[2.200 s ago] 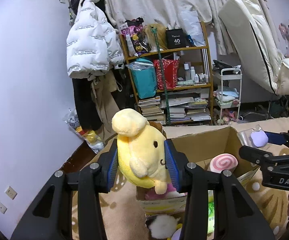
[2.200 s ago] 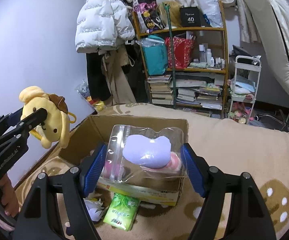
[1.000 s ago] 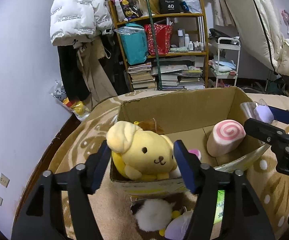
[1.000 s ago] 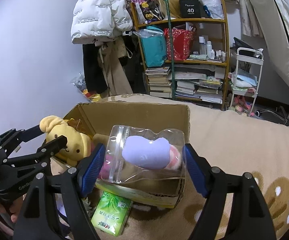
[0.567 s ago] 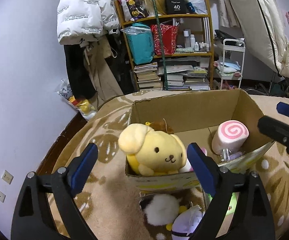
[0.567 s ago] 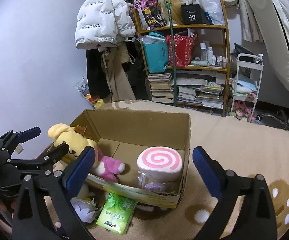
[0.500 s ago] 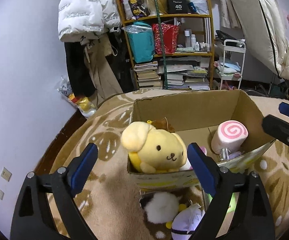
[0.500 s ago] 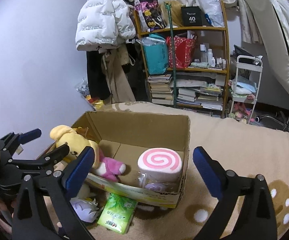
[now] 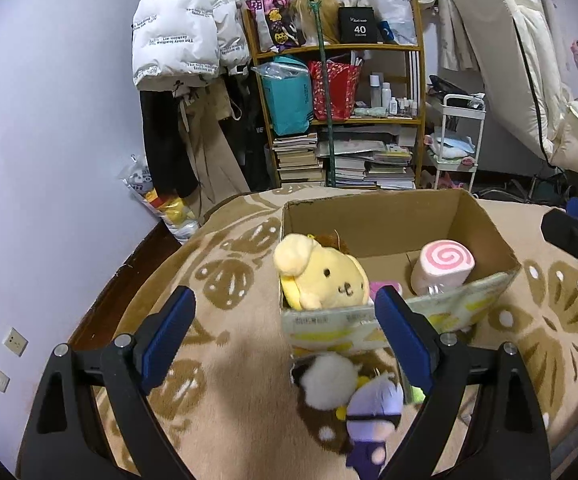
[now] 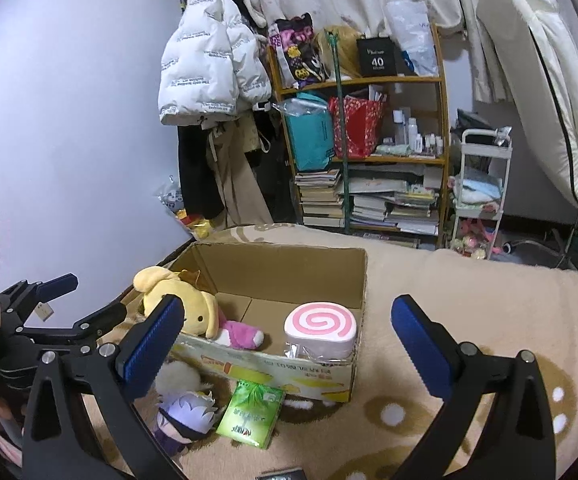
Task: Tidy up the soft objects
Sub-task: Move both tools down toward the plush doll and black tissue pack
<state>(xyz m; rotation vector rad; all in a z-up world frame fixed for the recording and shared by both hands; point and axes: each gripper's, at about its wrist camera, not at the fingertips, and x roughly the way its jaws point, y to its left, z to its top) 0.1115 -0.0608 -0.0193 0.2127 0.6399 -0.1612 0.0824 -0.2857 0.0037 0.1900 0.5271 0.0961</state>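
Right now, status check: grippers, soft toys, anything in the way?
Left gripper and right gripper open, empty, jaws just opened. Yellow plush and swirl roll in cardboard box. White pom-pom, purple plush, green pack outside, in front.

plush dog left and swirl cushion right in box, tissue pack before it

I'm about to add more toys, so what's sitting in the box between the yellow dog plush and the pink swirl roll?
A pink plush lies on the cardboard box floor between the yellow dog plush and the pink swirl roll, clearest in the right wrist view.
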